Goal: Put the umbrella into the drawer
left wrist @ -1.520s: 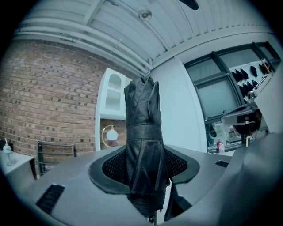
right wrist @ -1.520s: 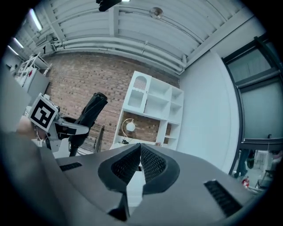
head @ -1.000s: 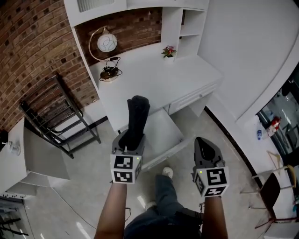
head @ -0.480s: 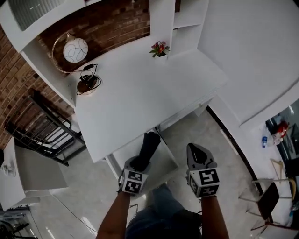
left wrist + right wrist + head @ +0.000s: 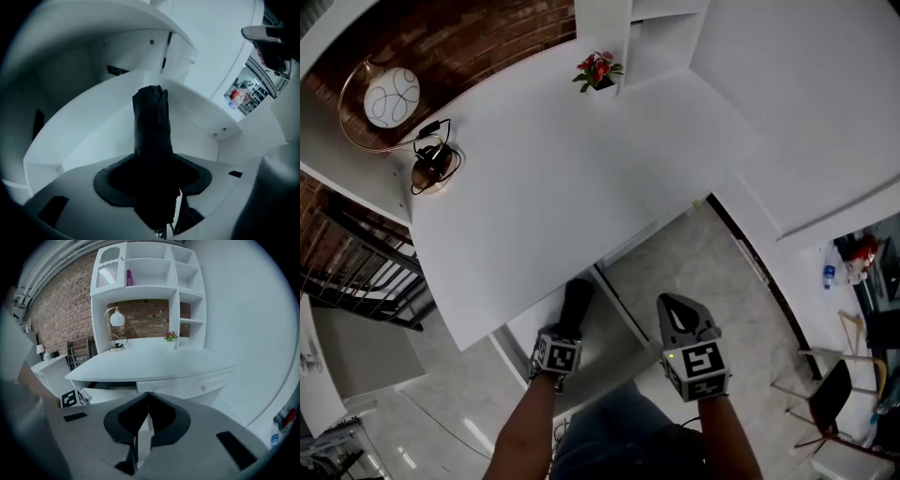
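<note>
Moved: the left claw (image 5: 566, 326) has come down with the umbrella (image 5: 151, 126) into the open drawer (image 5: 602, 330), under the bench (image 5: 562, 187) edge.
Left claw: clamped on the umbrella's lower end.
Umbrella: black, folded, inside the drawer, tip pointing far.
Right claw (image 5: 149, 411): jaws together, nothing between them, just right of the drawer.
</note>
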